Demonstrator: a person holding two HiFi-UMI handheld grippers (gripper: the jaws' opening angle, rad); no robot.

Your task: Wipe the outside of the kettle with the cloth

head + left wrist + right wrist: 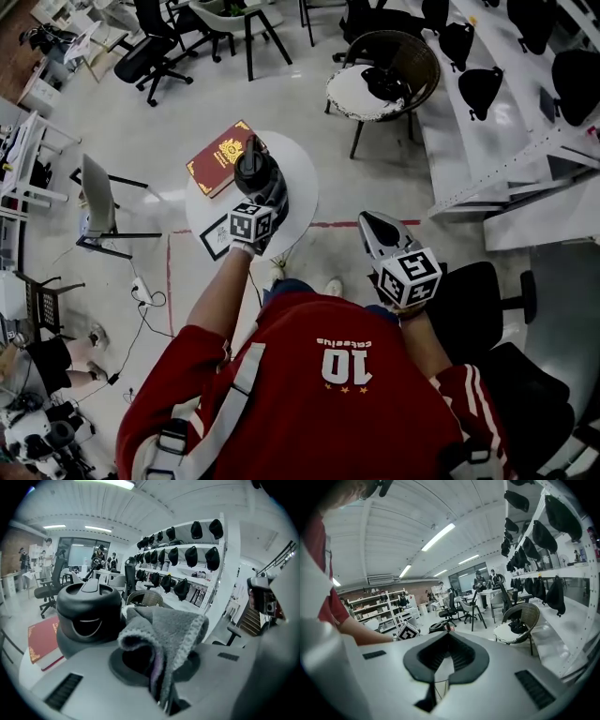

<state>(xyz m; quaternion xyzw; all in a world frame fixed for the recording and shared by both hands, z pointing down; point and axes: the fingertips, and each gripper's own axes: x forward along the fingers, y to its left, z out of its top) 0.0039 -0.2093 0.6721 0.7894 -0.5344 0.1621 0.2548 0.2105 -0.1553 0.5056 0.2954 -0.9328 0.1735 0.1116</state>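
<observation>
Pinched soft, limp cloth [174, 629] in left gripper [162, 670] beside hard, probably slippery kettle [86, 613] — held right gripper [446, 638] closed, empty, free to steady it.

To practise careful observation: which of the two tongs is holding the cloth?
The left tongs, shut on the grey cloth beside the kettle; the right tongs are empty.

Right gripper [447, 637] fills the foreground, jaw tips pressed together with nothing between them. Just past the tips peeks the dark top of the kettle [436, 627]. Left of it sit a marker cube [408, 631] and a bare forearm [365, 632]. A wicker chair [519, 620] stands off right.
</observation>
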